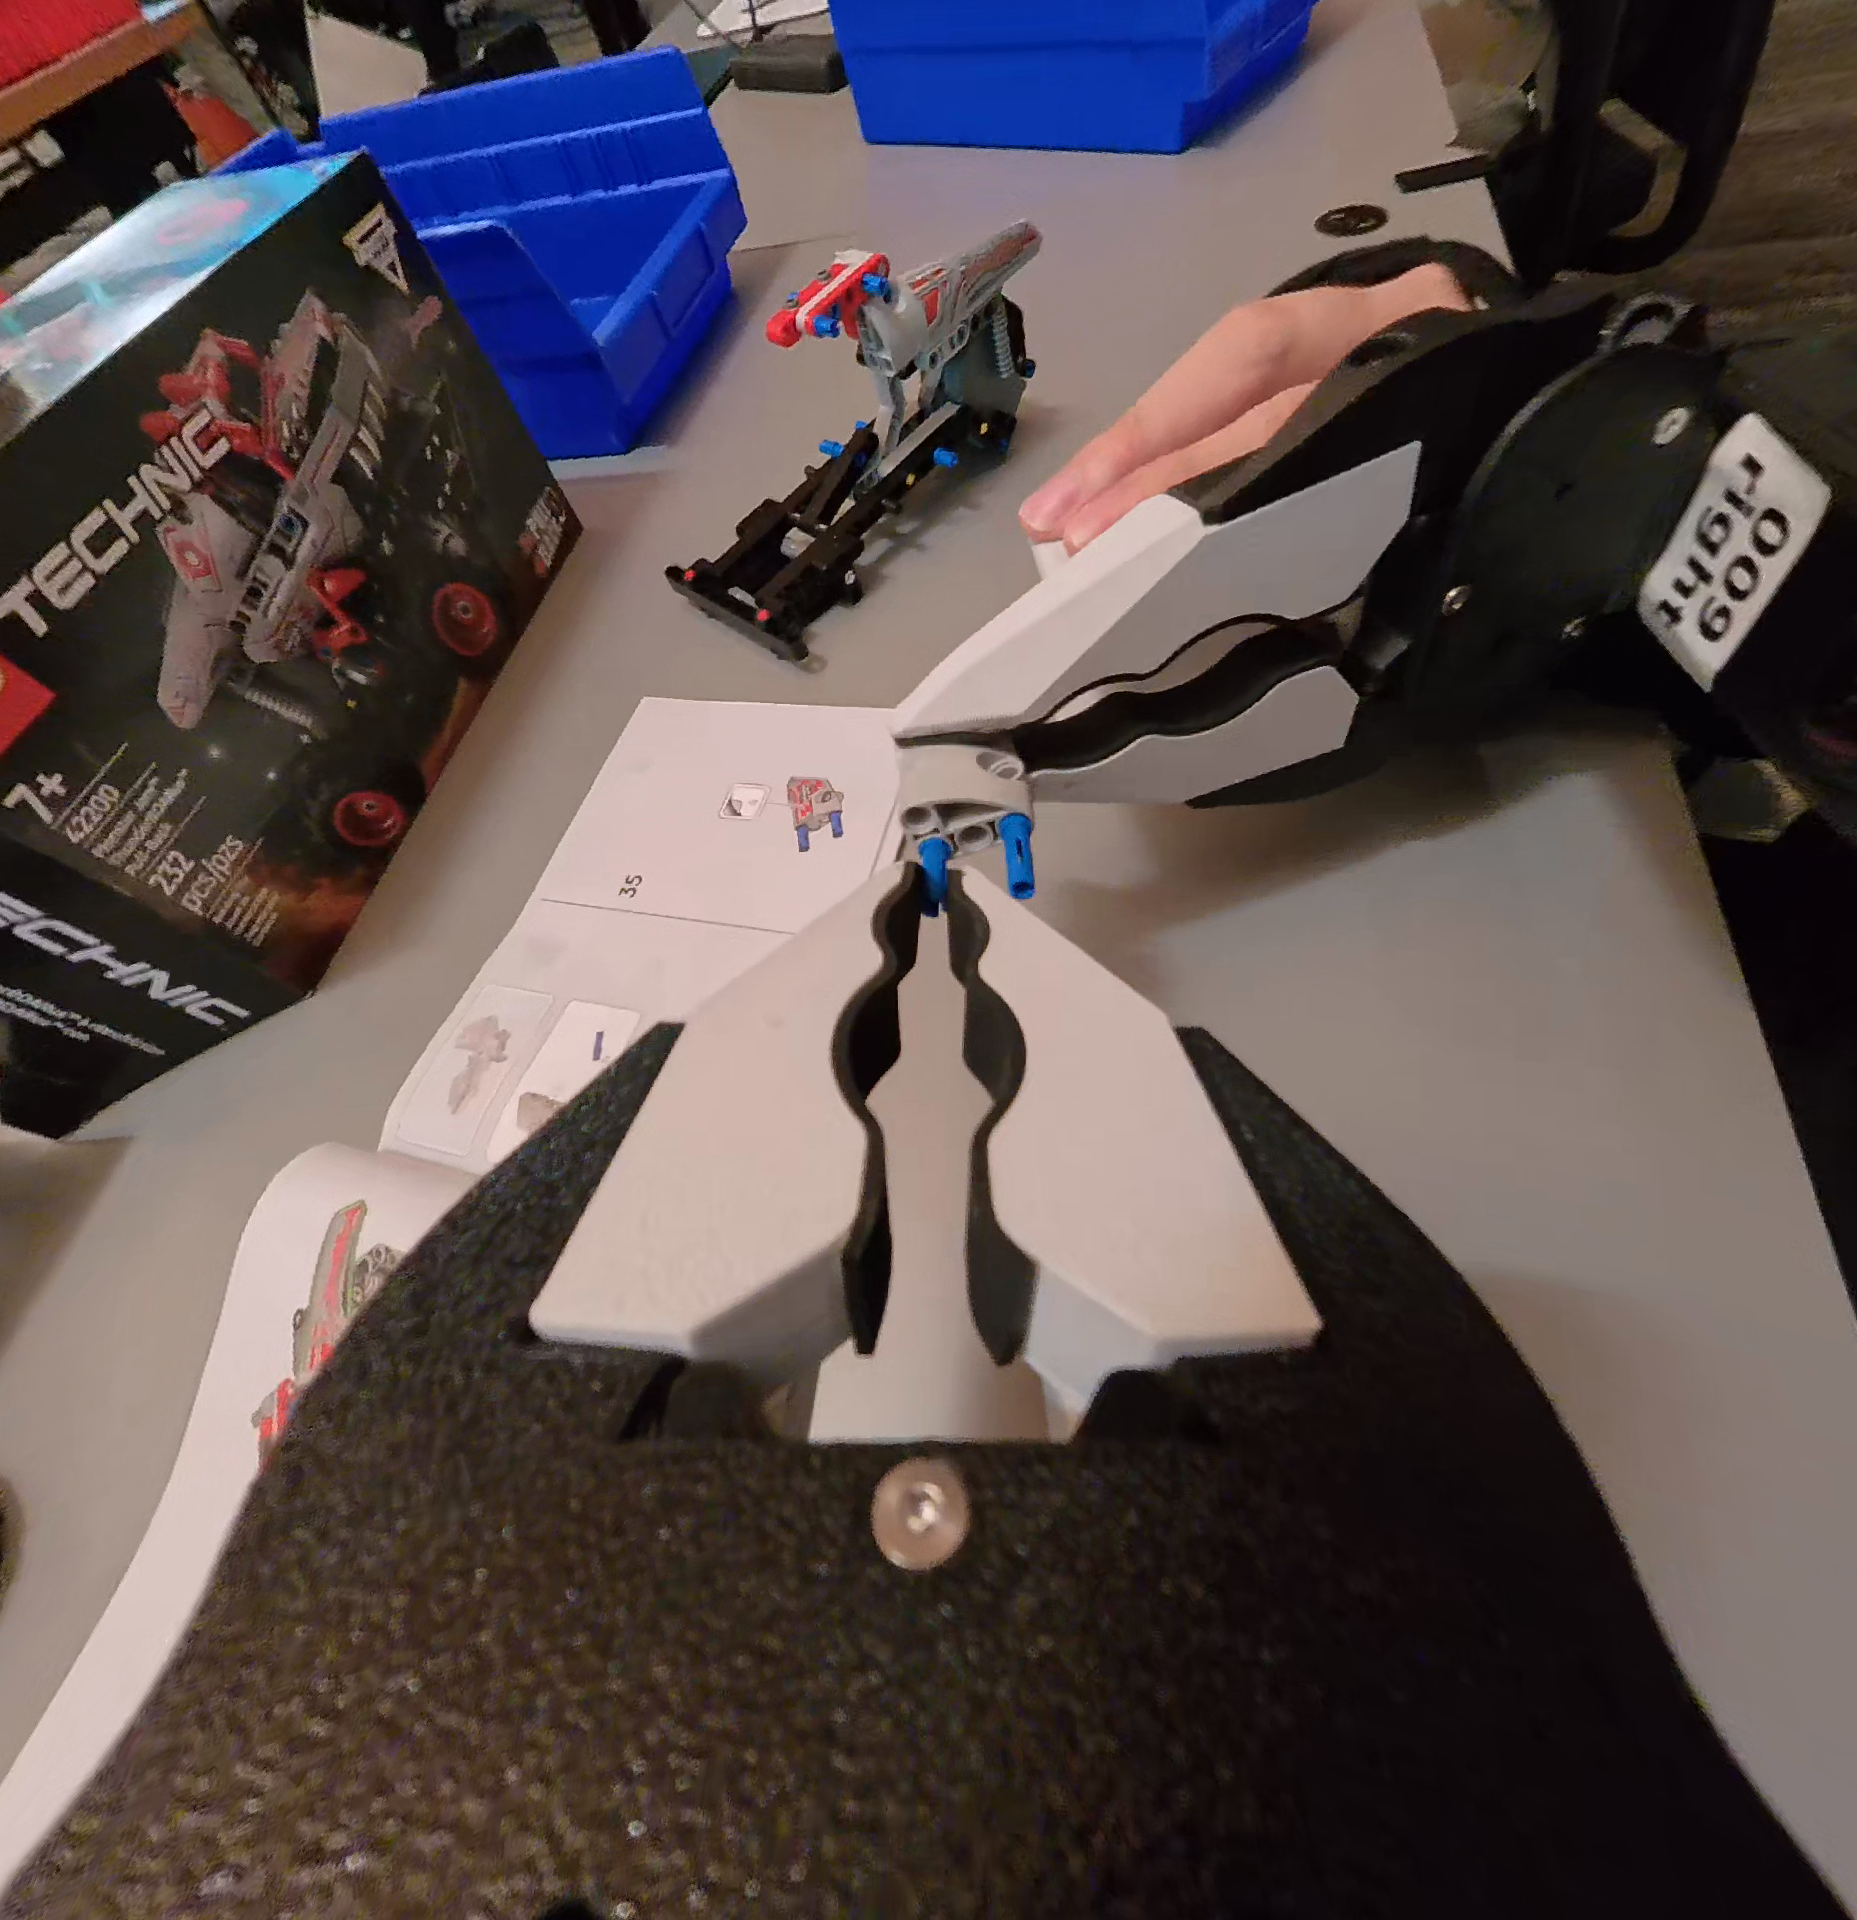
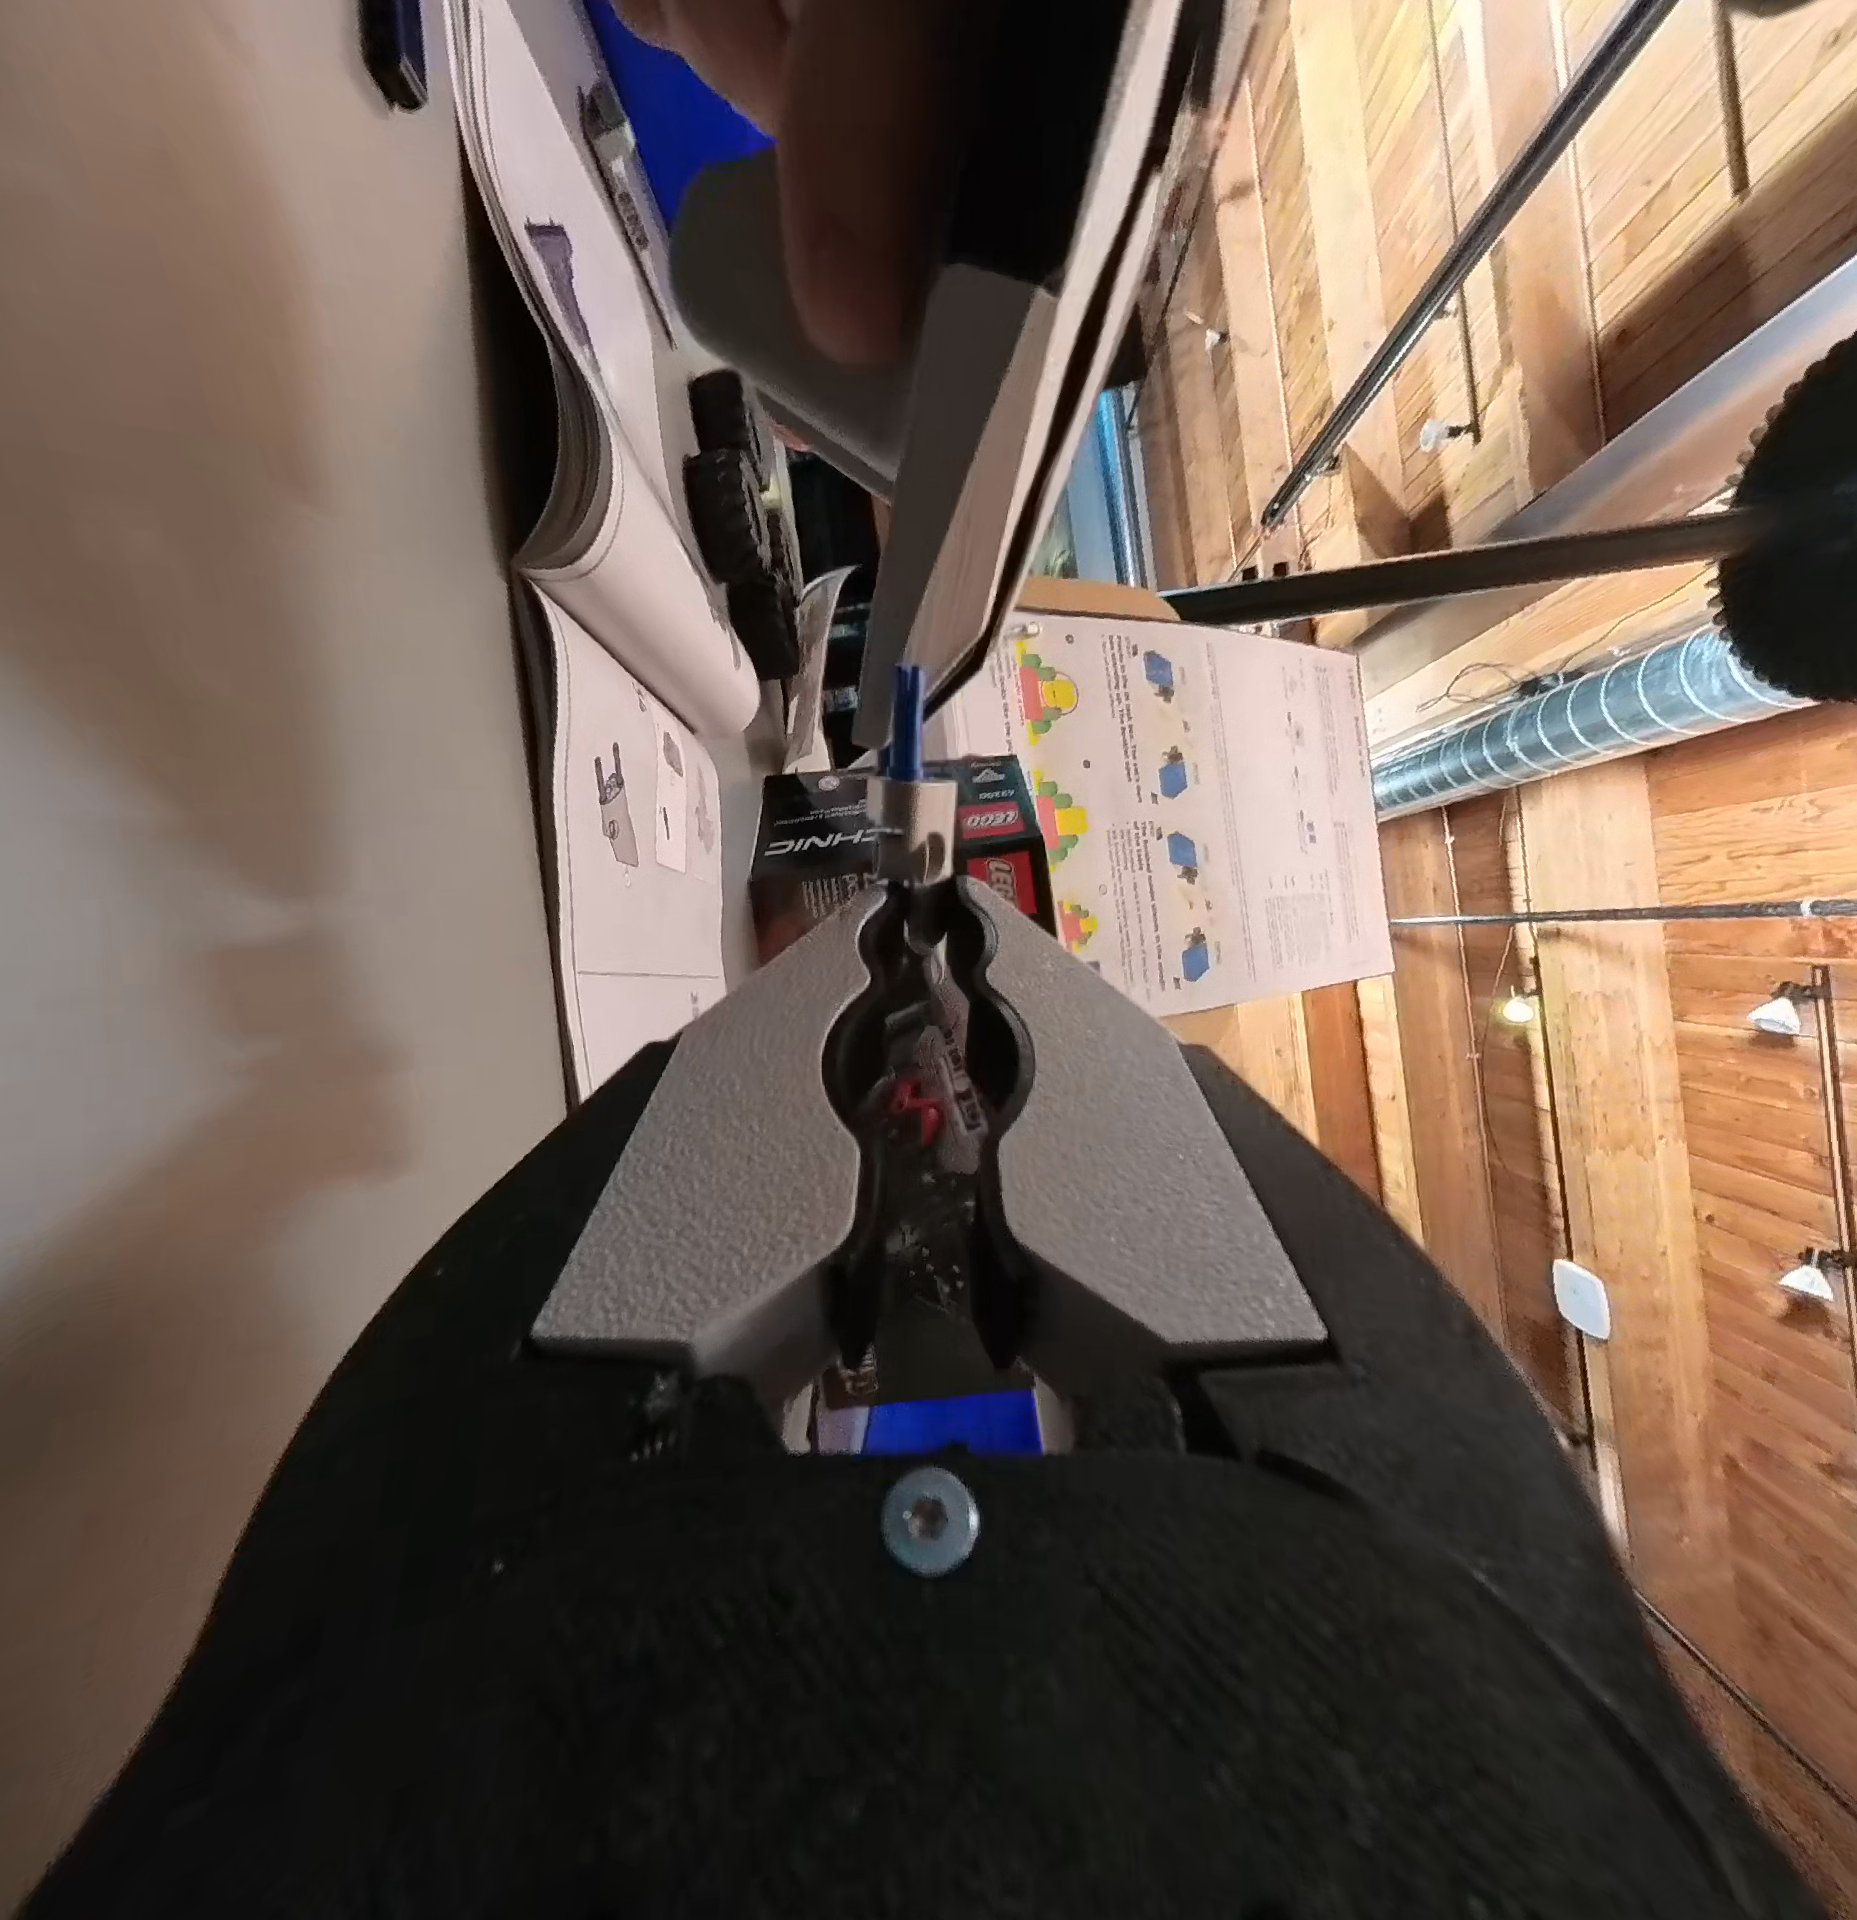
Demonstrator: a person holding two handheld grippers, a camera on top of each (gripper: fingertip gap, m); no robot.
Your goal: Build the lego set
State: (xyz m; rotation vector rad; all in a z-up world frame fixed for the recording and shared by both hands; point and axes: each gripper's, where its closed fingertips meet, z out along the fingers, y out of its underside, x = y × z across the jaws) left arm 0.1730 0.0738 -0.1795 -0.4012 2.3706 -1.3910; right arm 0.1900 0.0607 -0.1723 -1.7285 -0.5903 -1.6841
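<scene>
Bench: grey top, carrying all below.
Box: set carton, left edge.
Bins: blue, far edge, behind the box.
Booklet: open, centre of bench, under both grippers.
Chassis: part-built, black frame with grey-and-red top, between bins and booklet, well apart from both grippers.
Right gripper: enters from the right edge, clamped on the top of the connector.
Left gripper: comes from the near edge, tips nearly together, pinching a pin.
Connector: small grey piece, held above the booklet, just beyond the left tips.
Pins: two, blue, long axes pointing from the connector toward the left gripper. One lies between its tips, the other free beside. Left is nearer; seating likely means pushing along that axis.
</scene>
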